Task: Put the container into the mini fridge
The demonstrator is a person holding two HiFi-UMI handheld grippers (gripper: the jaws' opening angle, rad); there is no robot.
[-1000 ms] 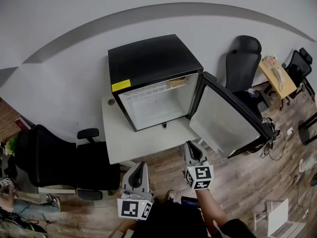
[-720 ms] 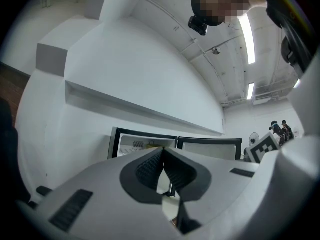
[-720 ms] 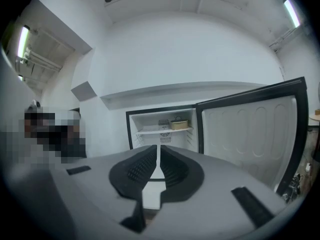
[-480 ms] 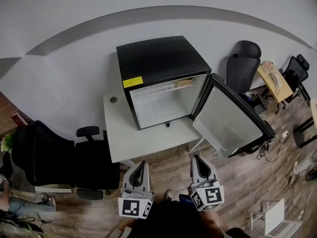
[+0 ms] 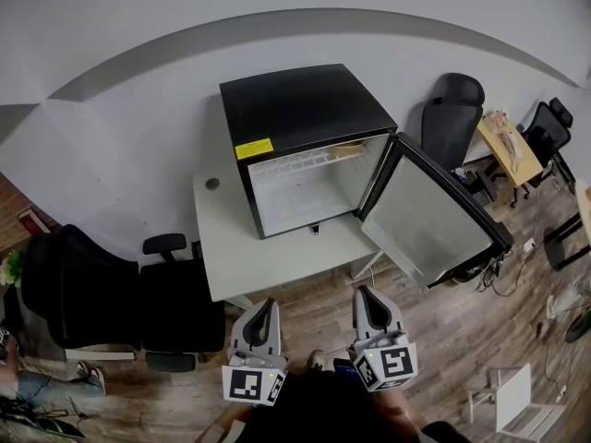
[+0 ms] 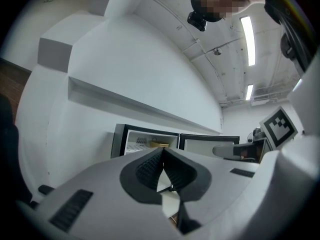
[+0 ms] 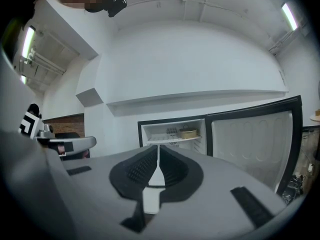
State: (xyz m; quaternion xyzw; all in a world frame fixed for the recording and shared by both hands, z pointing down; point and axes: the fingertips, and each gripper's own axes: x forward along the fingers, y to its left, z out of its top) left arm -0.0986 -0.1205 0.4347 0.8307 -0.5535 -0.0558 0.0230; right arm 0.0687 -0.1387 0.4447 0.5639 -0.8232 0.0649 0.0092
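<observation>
The black mini fridge (image 5: pixel 300 109) stands on a white table (image 5: pixel 268 257) with its door (image 5: pixel 429 224) swung open to the right. A small tan container (image 5: pixel 347 149) sits on the fridge's upper shelf; it also shows as the container (image 7: pixel 188 133) in the right gripper view and the container (image 6: pixel 159 144) in the left gripper view. My left gripper (image 5: pixel 268 305) and right gripper (image 5: pixel 362 293) hang side by side in front of the table, well short of the fridge. Both are shut with nothing between their jaws, as the left gripper (image 6: pixel 162 152) and right gripper (image 7: pixel 159 147) views show.
A black office chair (image 5: pixel 88 289) stands at the table's left. Another black chair (image 5: pixel 452 109) and a wooden side table (image 5: pixel 510 144) stand beyond the open door. A white stool (image 5: pixel 512 400) is on the wooden floor at the lower right.
My right gripper has drawn back from near the fridge door toward my body and now sits level with the left one. The left gripper has barely moved.
</observation>
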